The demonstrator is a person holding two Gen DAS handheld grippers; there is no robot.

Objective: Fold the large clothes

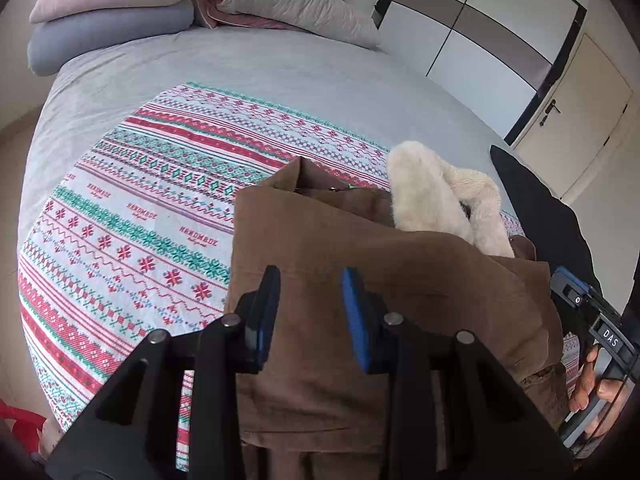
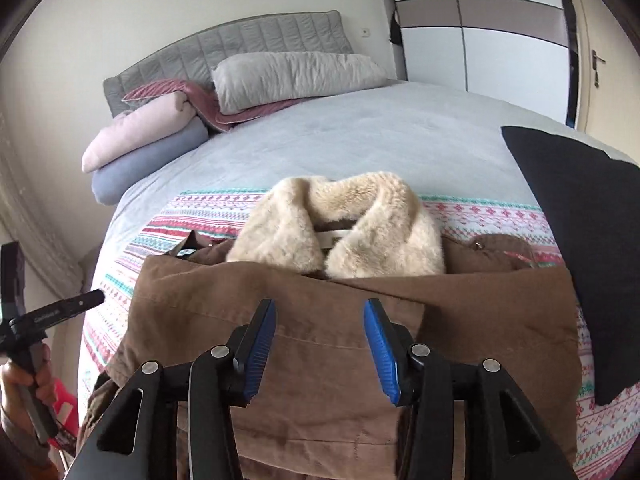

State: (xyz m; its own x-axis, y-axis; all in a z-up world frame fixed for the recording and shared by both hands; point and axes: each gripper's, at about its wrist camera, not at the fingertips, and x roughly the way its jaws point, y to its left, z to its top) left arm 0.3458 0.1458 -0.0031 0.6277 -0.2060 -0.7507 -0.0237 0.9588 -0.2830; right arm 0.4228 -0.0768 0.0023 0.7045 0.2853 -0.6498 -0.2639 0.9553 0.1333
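left wrist: close, downward | right wrist: close, downward | shared: coat [image 1: 360, 280], bed [image 1: 280, 64]

The word "HANDMADE" is showing in red capitals on the patterned blanket [image 1: 132, 216], repeating several times along its pale stripes, with a smaller line of script under each that is too small to read. A small white-on-black label reading "DAS" is sitting on the right gripper's handle [image 1: 610, 338], seen at the right edge of the left wrist view. In the right wrist view, some pale lettering is running along the dark arm of the left gripper [image 2: 60, 312], but it is too blurred to make out.
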